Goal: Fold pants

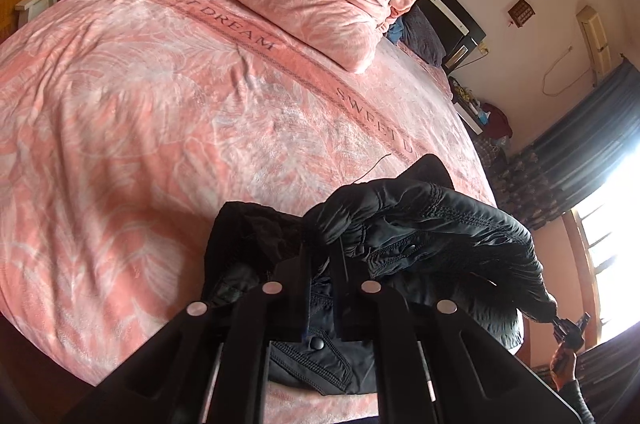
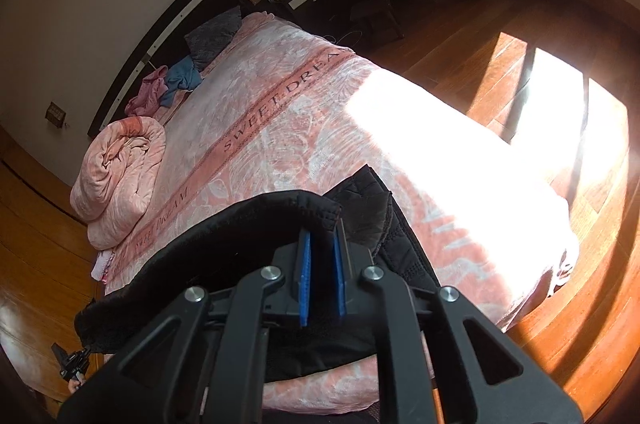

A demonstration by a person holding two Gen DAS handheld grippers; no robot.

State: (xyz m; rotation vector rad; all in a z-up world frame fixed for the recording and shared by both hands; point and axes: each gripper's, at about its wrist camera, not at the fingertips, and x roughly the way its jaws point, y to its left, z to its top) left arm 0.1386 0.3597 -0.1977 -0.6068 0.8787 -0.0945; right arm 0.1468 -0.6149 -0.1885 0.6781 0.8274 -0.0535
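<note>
Pants point(image 1: 420, 224), black quilted: bunched, lifted over the bed point(image 1: 140, 128), no fold visible yet. Your left gripper point(image 1: 322, 256) and right gripper point(image 2: 322, 224) each pinch an edge; folding remains.

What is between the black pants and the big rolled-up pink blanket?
Only bare pink bedspread, with its "SWEET DREAM" stripe, lies between black pants and rolled blanket in the right wrist view.

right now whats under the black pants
Under the black pants lies the pink SWEET DREAM bedspread. The left claw and right claw hold them up; anything beneath the heap is hidden.
</note>
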